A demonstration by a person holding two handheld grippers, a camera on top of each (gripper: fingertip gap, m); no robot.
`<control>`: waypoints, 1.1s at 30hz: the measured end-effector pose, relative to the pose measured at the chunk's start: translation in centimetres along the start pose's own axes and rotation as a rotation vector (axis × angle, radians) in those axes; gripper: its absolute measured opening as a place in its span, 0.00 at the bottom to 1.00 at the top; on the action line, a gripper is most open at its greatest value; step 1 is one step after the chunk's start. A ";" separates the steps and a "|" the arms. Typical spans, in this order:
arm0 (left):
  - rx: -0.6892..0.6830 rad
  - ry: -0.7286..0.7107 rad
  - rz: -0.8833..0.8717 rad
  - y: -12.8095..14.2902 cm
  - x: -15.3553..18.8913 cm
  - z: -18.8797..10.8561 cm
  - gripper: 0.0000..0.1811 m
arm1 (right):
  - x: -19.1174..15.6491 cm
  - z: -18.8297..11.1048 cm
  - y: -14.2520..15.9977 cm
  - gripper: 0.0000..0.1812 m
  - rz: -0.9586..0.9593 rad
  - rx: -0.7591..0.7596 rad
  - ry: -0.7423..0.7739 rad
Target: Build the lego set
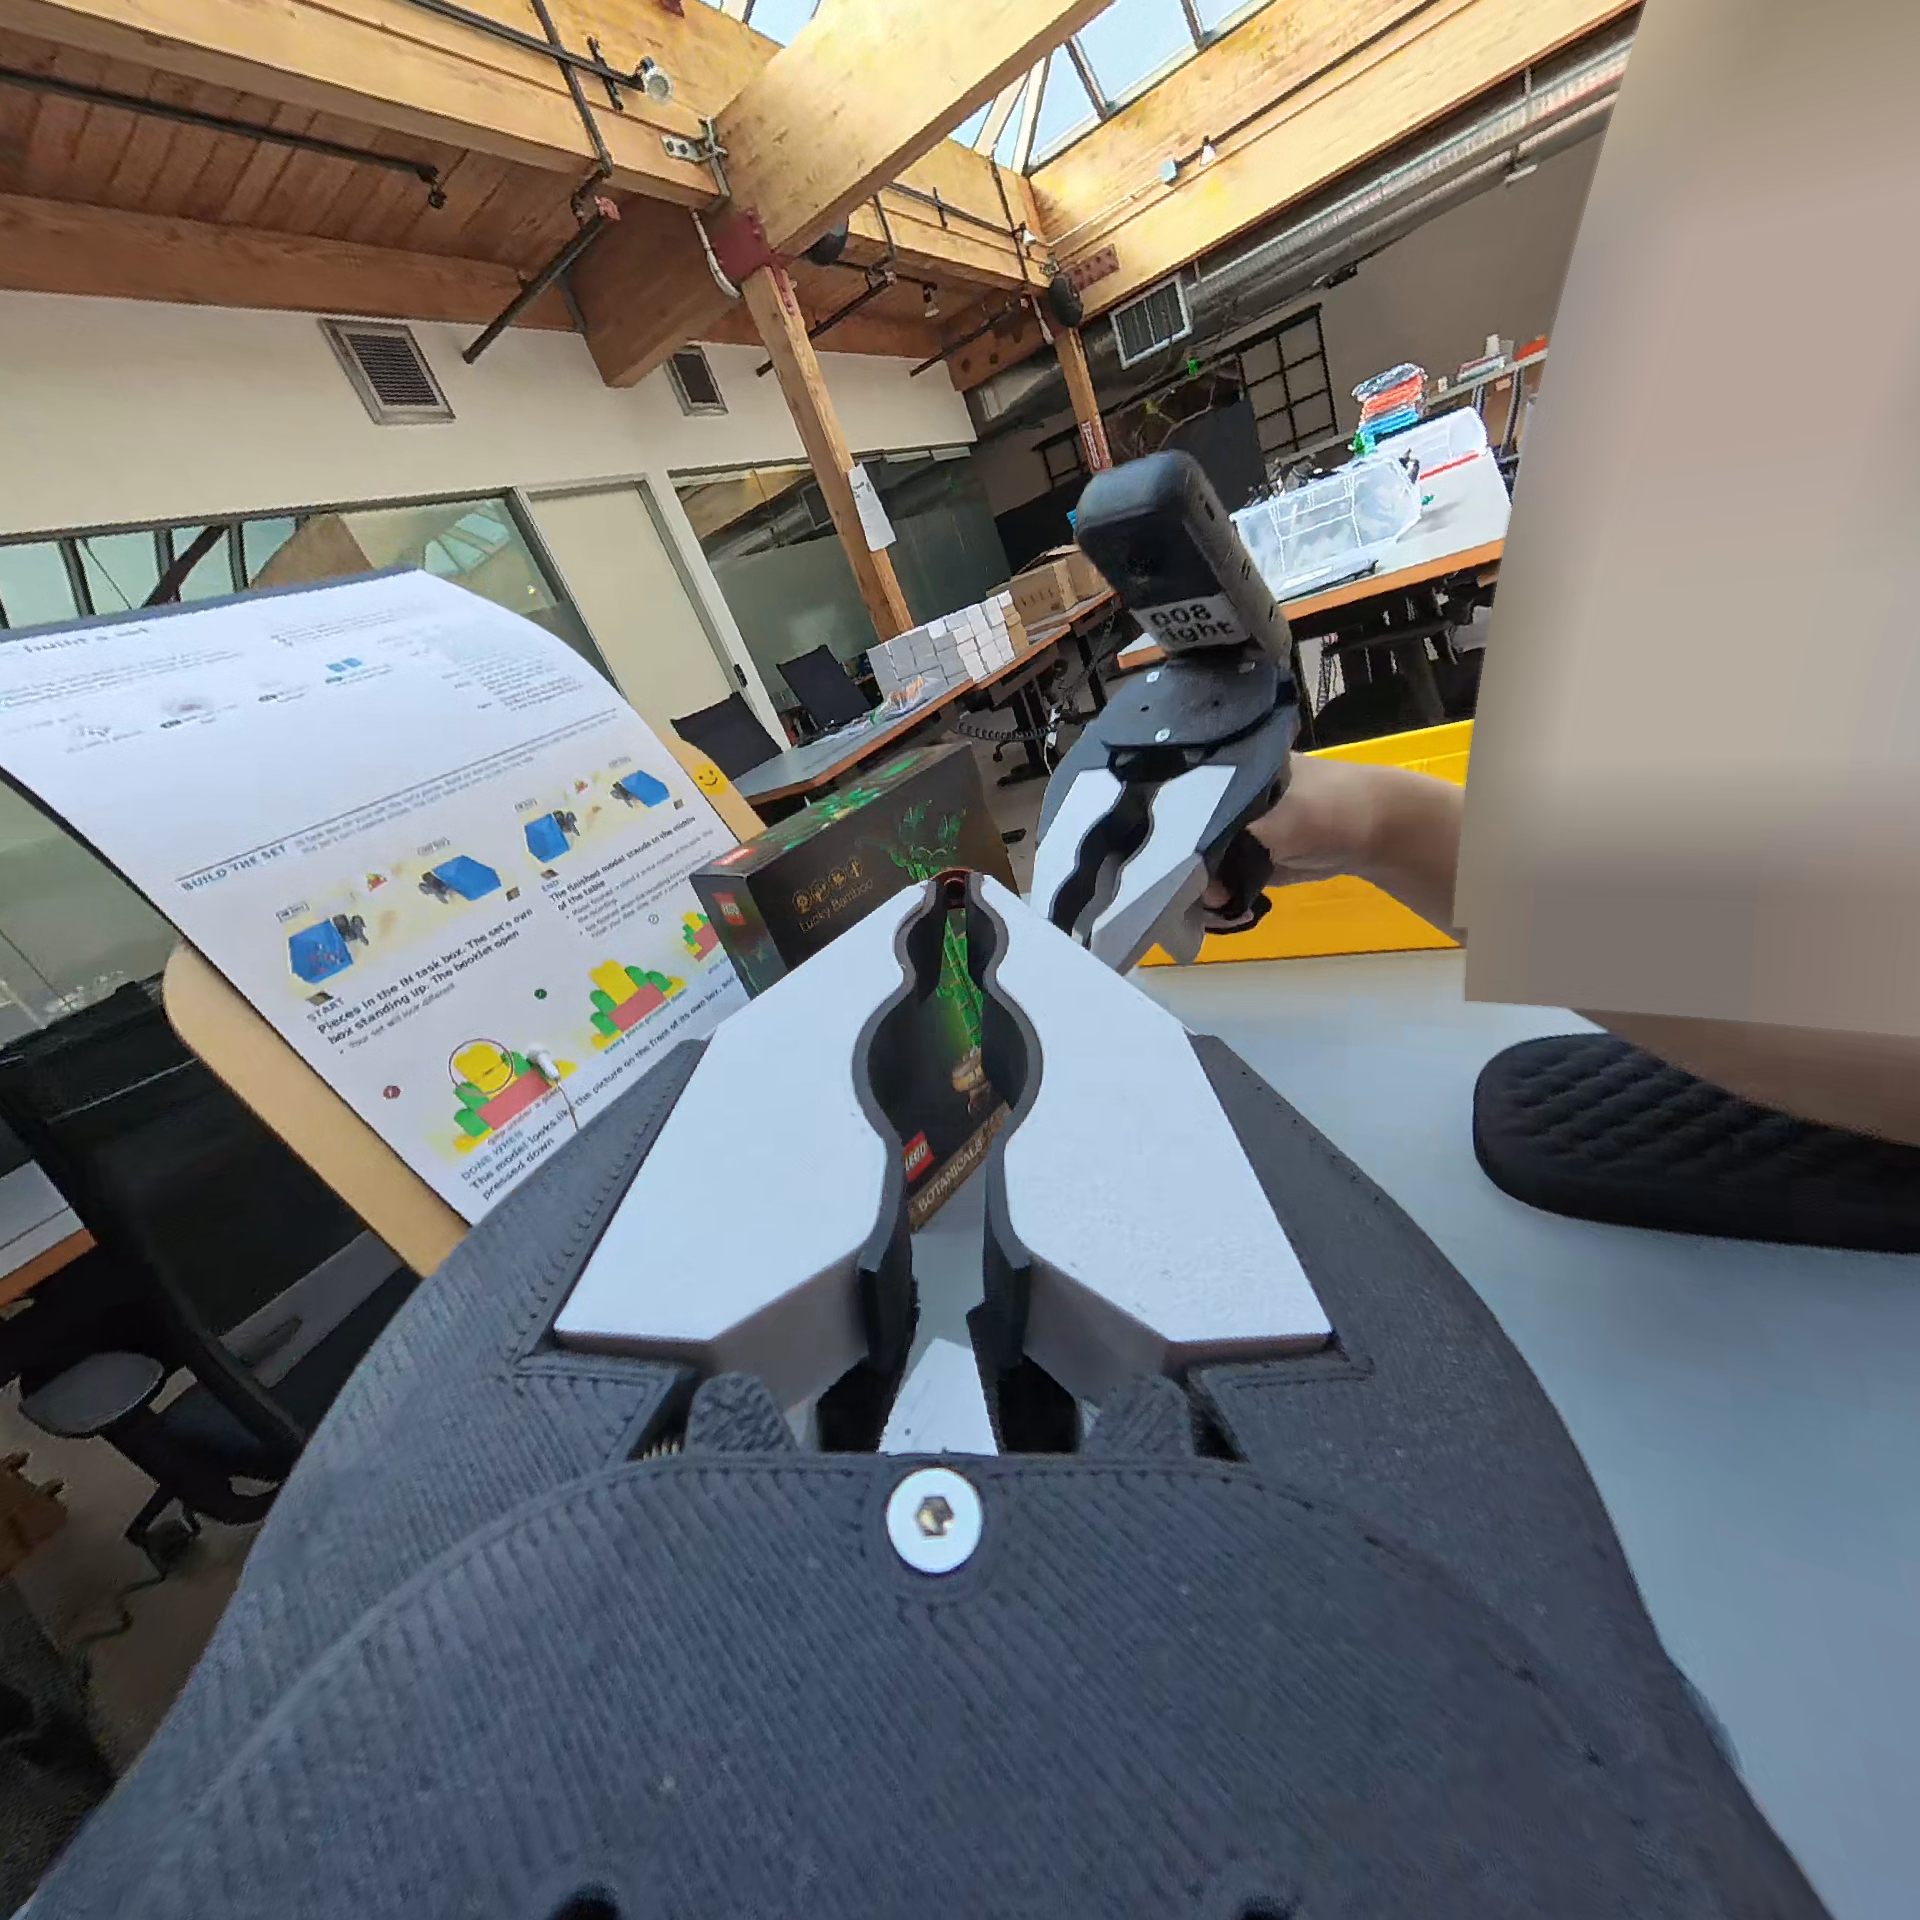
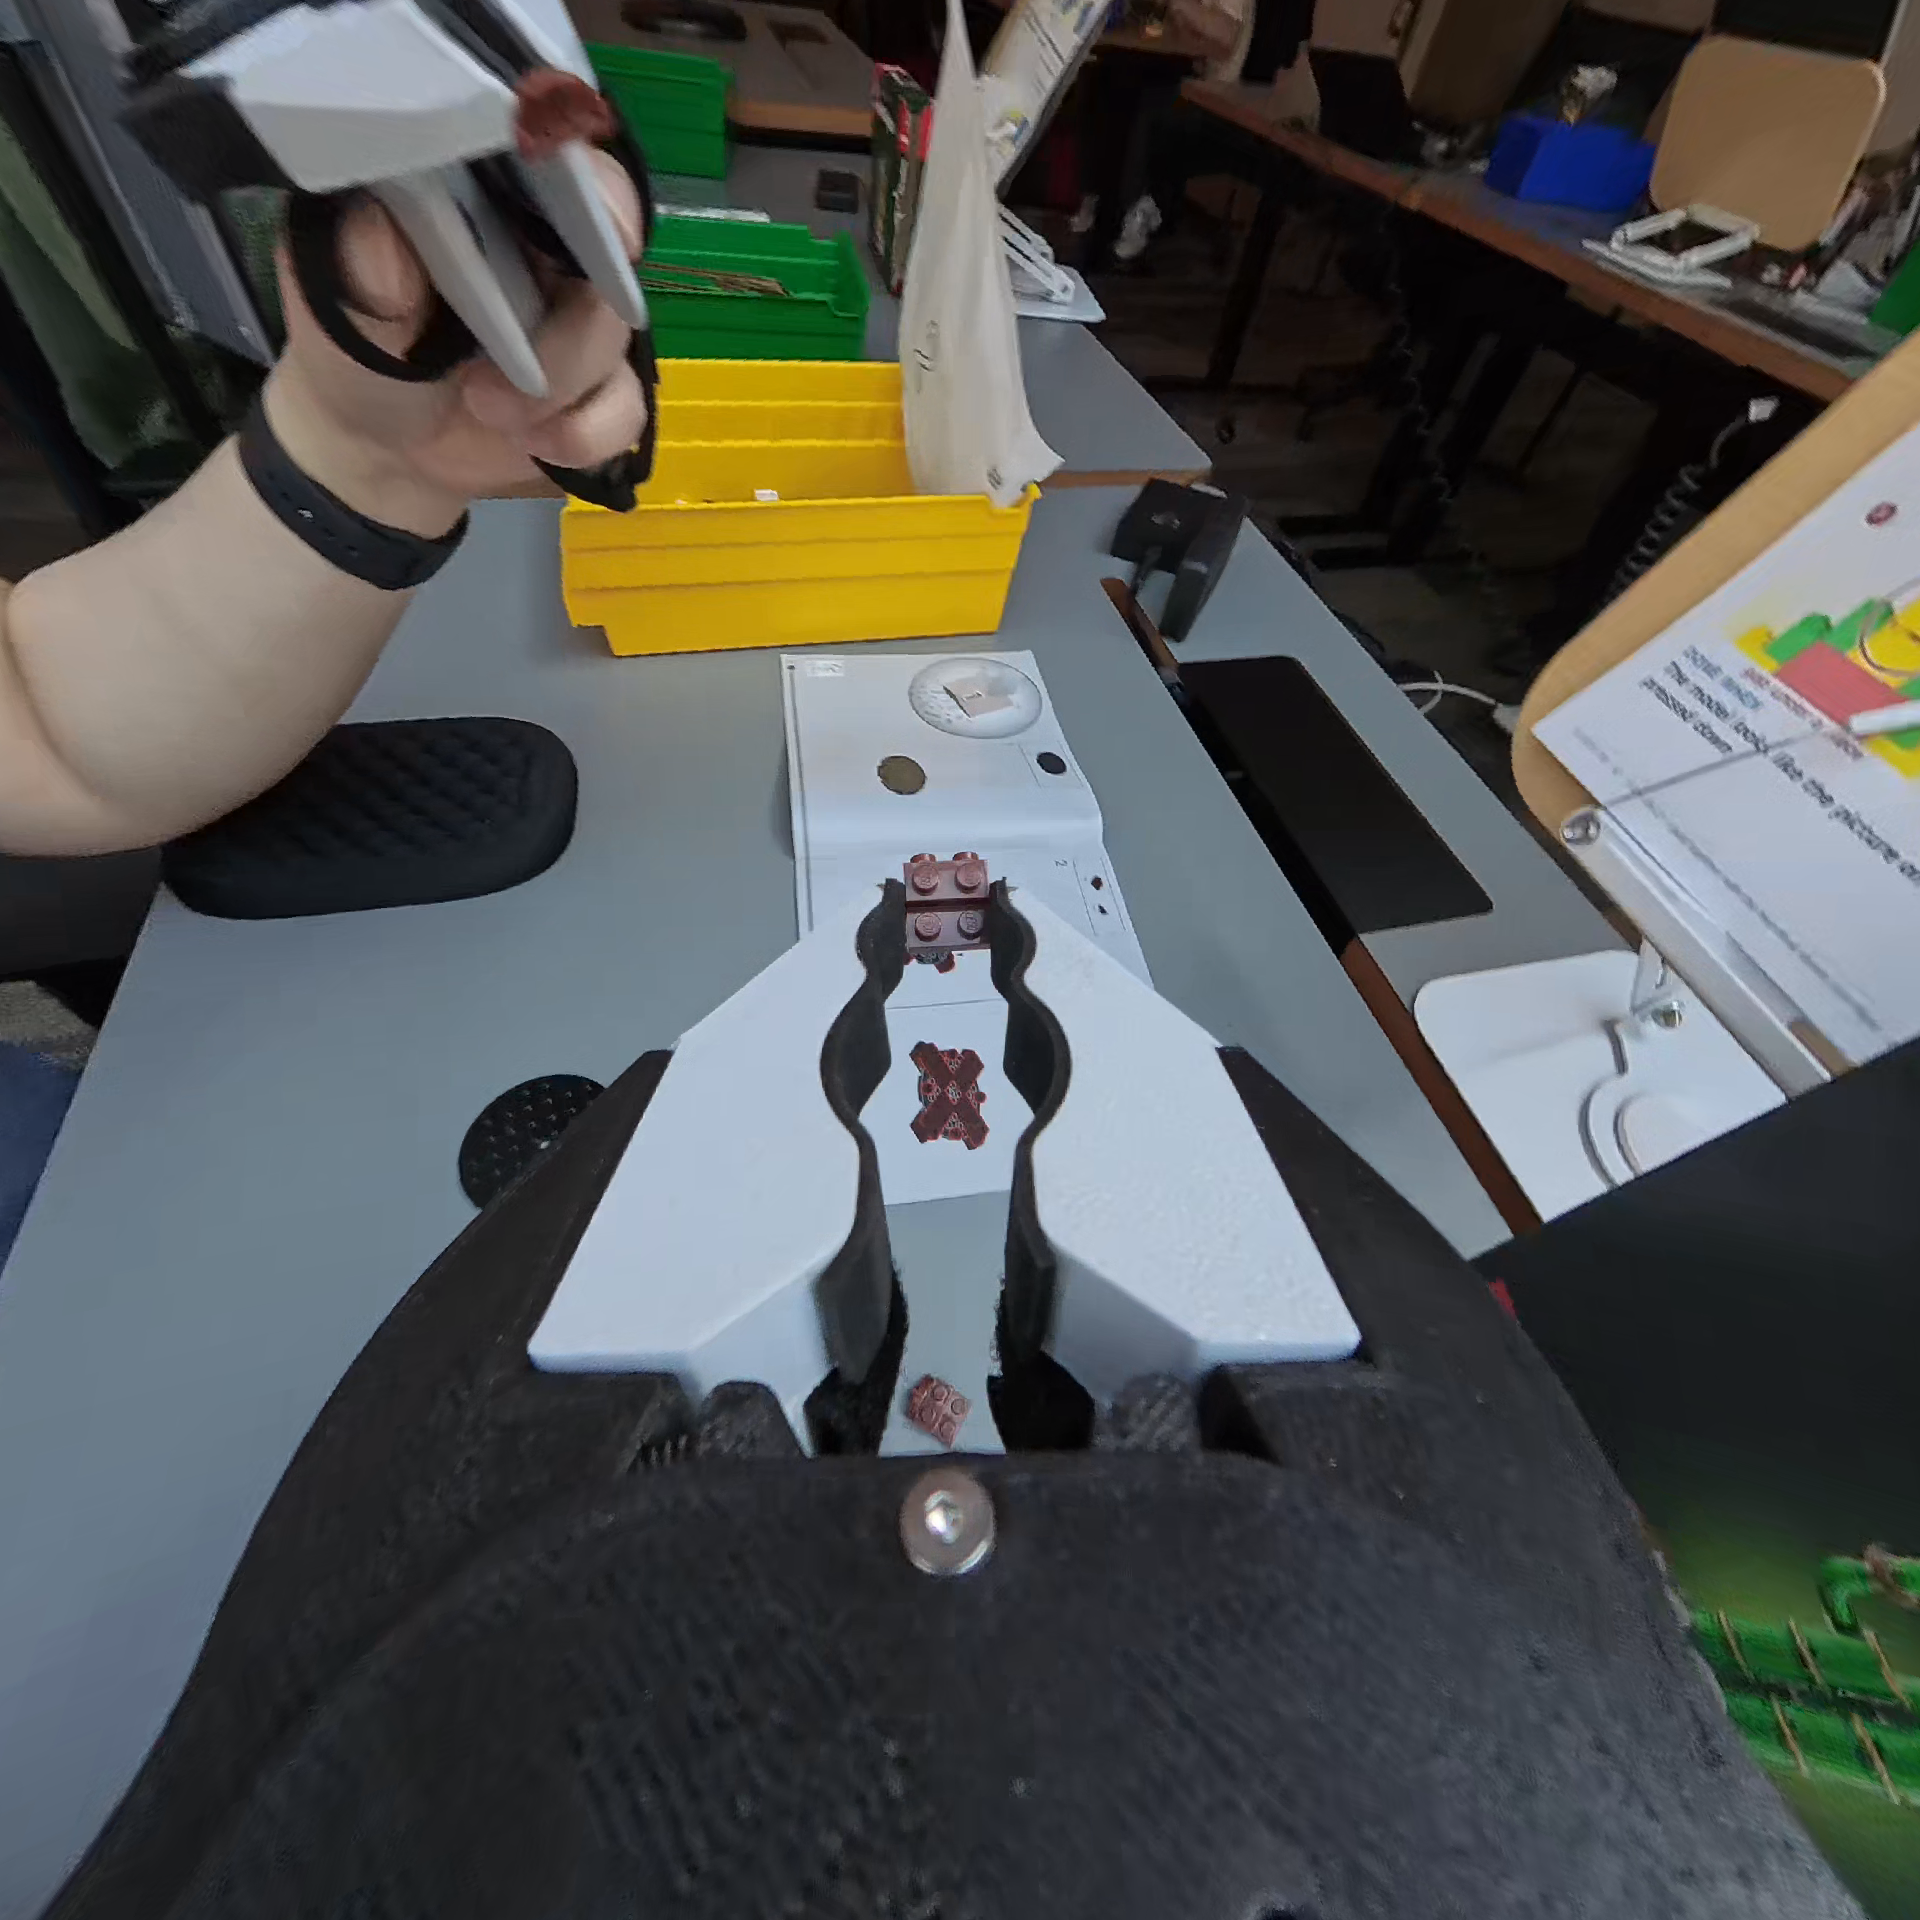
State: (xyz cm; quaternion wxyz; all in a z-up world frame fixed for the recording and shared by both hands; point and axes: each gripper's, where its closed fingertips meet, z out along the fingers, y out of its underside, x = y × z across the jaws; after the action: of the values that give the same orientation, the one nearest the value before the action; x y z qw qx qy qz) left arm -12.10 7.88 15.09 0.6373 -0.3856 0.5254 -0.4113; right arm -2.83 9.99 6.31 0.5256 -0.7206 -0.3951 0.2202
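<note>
Early stage, by my estimate. Right gripper (image 2: 945,902), frame centre: jaws narrowed, pinching a dark reddish-brown studded Lego brick (image 2: 944,900) above the open white instruction booklet (image 2: 940,769). Left gripper (image 2: 582,156), upper left: jaws nearly together, gripping a small round reddish-brown piece (image 2: 561,112). One loose reddish-brown plate (image 2: 936,1409) is lying on the grey tabletop (image 2: 312,1039). Yellow plastic bin (image 2: 790,561) is standing behind. No assembled model showing; most building is remaining.
</note>
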 end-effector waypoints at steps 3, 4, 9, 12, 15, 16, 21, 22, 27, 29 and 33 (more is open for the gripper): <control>0.037 0.001 -0.012 -0.5 -0.6 1.4 0.00 | 2.9 0.9 2.0 0.08 0.165 -0.055 0.097; 0.053 0.007 -0.017 -0.4 -0.5 1.6 0.00 | 3.5 1.1 3.5 0.08 0.248 -0.155 0.131; -0.028 0.044 -0.033 3.1 -0.7 2.4 0.00 | 3.6 0.2 8.5 0.08 0.386 -0.586 0.376; -0.030 0.030 -0.046 3.7 -1.3 2.3 0.00 | 1.3 -1.0 10.9 0.08 0.336 -0.847 0.435; -0.052 -0.007 -0.041 4.3 -2.3 1.9 0.01 | -1.2 -0.9 11.7 0.08 0.288 -0.969 0.398; -0.055 -0.022 -0.040 4.5 -2.7 1.8 0.00 | -1.7 -0.9 11.9 0.08 0.277 -0.991 0.388; -0.053 -0.054 -0.044 4.4 -3.4 1.3 0.00 | -2.7 -1.5 12.8 0.08 0.330 -1.039 0.348; -0.057 -0.058 -0.038 4.4 -3.4 1.3 0.00 | -2.8 -1.8 12.9 0.08 0.337 -1.044 0.349; -0.050 -0.059 -0.033 4.1 -3.2 1.3 0.00 | -3.8 -2.7 14.2 0.08 0.376 -1.122 0.305; -0.050 -0.055 -0.036 4.1 -3.1 1.3 0.00 | -4.2 -3.0 15.1 0.09 0.384 -1.171 0.270; -0.058 -0.052 -0.032 4.3 -3.1 1.4 0.00 | -4.4 -2.8 15.5 0.08 0.370 -1.202 0.262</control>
State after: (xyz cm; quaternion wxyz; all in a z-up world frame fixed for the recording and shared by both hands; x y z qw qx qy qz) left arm -10.52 12.39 12.43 0.6325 -0.4229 0.5140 -0.3960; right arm 1.85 2.72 -7.58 0.0273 -0.9666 -0.2512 -0.0424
